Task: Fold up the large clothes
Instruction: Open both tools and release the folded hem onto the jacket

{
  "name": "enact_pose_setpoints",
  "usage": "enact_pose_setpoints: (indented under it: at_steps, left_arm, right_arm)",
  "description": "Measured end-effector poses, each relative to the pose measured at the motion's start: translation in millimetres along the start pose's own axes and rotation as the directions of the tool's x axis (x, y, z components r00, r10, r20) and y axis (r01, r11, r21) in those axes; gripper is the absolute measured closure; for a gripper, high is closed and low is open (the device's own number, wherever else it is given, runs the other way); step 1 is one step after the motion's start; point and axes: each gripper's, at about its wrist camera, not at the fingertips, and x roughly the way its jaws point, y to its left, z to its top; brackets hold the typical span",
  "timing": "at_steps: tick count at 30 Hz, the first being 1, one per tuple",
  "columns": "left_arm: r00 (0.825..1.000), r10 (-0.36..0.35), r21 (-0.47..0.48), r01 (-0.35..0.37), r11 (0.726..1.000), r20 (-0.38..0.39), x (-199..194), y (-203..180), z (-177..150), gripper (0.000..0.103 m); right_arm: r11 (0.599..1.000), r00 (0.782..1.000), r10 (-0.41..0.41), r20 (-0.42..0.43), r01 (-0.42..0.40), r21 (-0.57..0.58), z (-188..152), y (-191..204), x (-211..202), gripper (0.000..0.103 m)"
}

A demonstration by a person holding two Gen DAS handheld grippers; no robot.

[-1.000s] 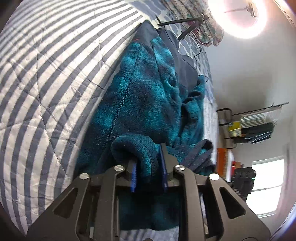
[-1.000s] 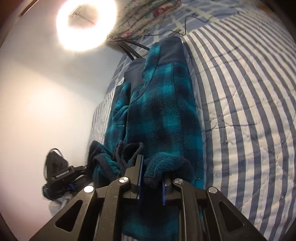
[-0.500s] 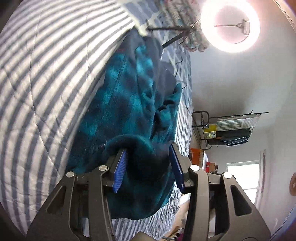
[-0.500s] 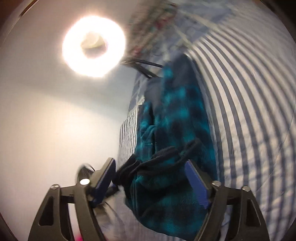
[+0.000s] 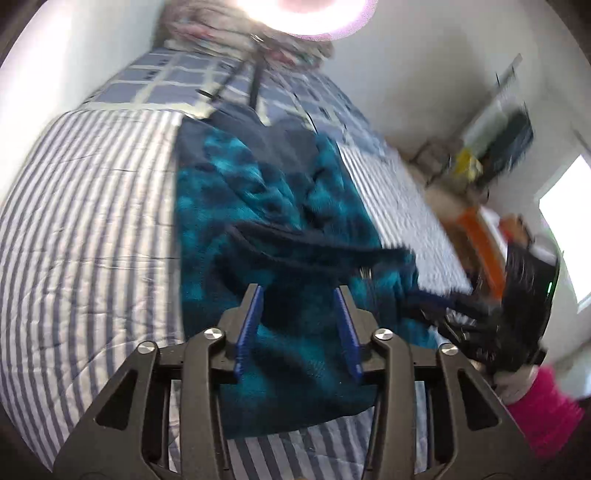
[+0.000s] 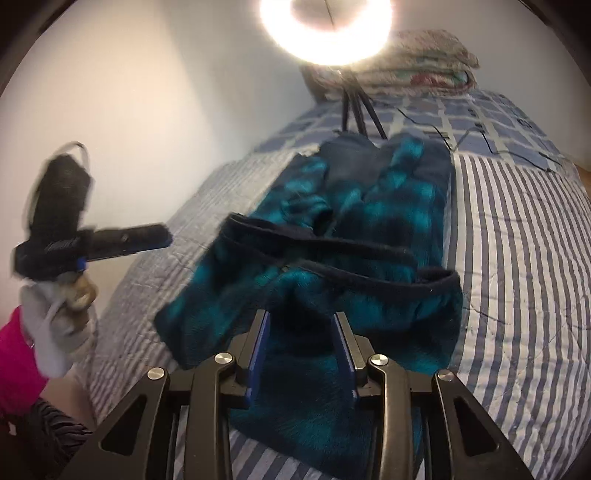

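Observation:
A teal and navy plaid fleece jacket (image 5: 258, 206) lies lengthwise on the striped quilt (image 5: 92, 240), bunched, with its dark hem band across the middle. My left gripper (image 5: 300, 325) hovers over its near end. Its jaws are closing, the blue pads (image 5: 251, 332) stand apart and pinch no cloth. My right gripper (image 6: 300, 343) hangs the same way over the jacket (image 6: 369, 229), its jaws closing on nothing. Each view catches the other gripper, blurred: the right gripper (image 5: 424, 301), and the left gripper (image 6: 159, 238) held by a gloved hand (image 6: 48, 332).
A ring light (image 6: 325, 29) on a black tripod (image 6: 354, 107) stands at the head of the bed, before a folded floral blanket (image 6: 417, 62). Black cables (image 6: 461, 140) trail over the checked sheet. A rack (image 5: 498, 133) and an orange item (image 5: 480, 236) stand beyond the bed's right edge.
Both grippers let go of the fleece folds they pinched, lifted and rolled upright. Their jaws spread wide, then narrowed. The jacket now lies loose on the quilt.

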Motion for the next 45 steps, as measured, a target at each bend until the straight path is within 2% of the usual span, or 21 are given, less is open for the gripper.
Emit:
enact_pose_setpoints:
  at_steps: [4,7,9,11,13,15,17,19,21,23,27,31,36,39,41,42,44,45]
  left_arm:
    - [0.996,0.087,-0.027,-0.088,0.996,-0.025,37,11,-1,0.07]
    - [0.983,0.179,-0.044,-0.181,0.983,-0.047,63,32,-1,0.07]
    - [0.984,0.161,-0.105,-0.169,0.98,-0.079,81,51,-6,0.074]
    - [0.988,0.146,-0.111,-0.152,0.982,-0.058,82,54,-8,0.074]
    - [0.986,0.153,-0.078,-0.158,0.984,-0.06,80,49,-8,0.074]
    - [0.992,0.11,-0.08,-0.115,0.99,-0.066,73,48,-4,0.074]
    - [0.996,0.068,-0.113,-0.074,0.991,-0.058,61,51,4,0.074]
    - [0.999,0.046,-0.13,-0.049,0.99,-0.027,46,55,15,0.074]
    - [0.999,0.038,-0.117,-0.037,0.992,0.005,36,58,32,0.074]
    - [0.998,0.063,-0.095,-0.06,0.994,0.028,30,60,48,0.074]
    - [0.993,0.101,-0.085,-0.096,0.992,0.06,32,72,84,0.074]
    - [0.99,0.132,-0.082,-0.127,0.988,0.054,55,88,110,0.074]
    - [0.994,0.11,-0.122,-0.108,0.987,0.014,105,111,131,0.074]
    - [0.993,0.12,-0.144,-0.121,0.982,-0.014,131,123,134,0.074]
    - [0.991,0.133,-0.152,-0.136,0.979,-0.028,144,130,136,0.074]
    - [0.993,0.116,-0.167,-0.118,0.979,-0.025,146,134,137,0.074]
    - [0.998,0.064,-0.209,-0.064,0.976,-0.003,144,146,144,0.058]
    - [0.998,0.058,-0.229,-0.054,0.972,0.012,142,152,148,0.046]
  right_arm:
    - [1.0,1.0,-0.017,-0.025,0.017,-0.019,7,0,26,0.072]
    - [0.998,0.998,-0.047,-0.052,0.045,-0.044,19,4,55,0.074]
    - [0.998,0.994,-0.056,-0.094,0.052,-0.039,25,0,78,0.075]
    - [0.999,0.99,-0.046,-0.13,0.045,-0.01,26,-5,90,0.076]
    - [1.0,0.989,-0.025,-0.146,0.025,-0.002,26,-8,88,0.076]
    - [1.0,0.987,0.014,-0.158,-0.013,0.006,30,-12,74,0.076]
    - [0.995,0.989,0.095,-0.114,-0.09,0.044,35,-20,50,0.075]
    - [0.99,0.99,0.134,-0.034,-0.133,0.051,40,-31,23,0.075]
    - [0.993,0.994,0.106,0.026,-0.107,0.051,48,-44,7,0.076]
    - [0.998,0.998,0.026,0.055,-0.03,0.061,59,-58,2,0.077]
    - [0.996,0.997,-0.056,0.057,0.052,0.072,82,-79,18,0.078]
    - [0.991,0.992,-0.121,0.027,0.12,0.061,103,-87,58,0.078]
    - [0.987,0.985,-0.161,-0.063,0.162,0.022,120,-93,109,0.078]
    - [0.983,0.974,-0.183,-0.132,0.183,-0.009,118,-98,134,0.078]
    - [0.982,0.973,-0.189,-0.132,0.186,-0.032,115,-98,139,0.078]
    - [0.982,0.972,-0.19,-0.137,0.184,-0.051,116,-96,139,0.077]
    - [0.988,0.978,-0.148,-0.145,0.14,-0.061,120,-98,131,0.075]
    - [0.995,0.988,-0.093,-0.126,0.088,-0.047,123,-103,121,0.07]
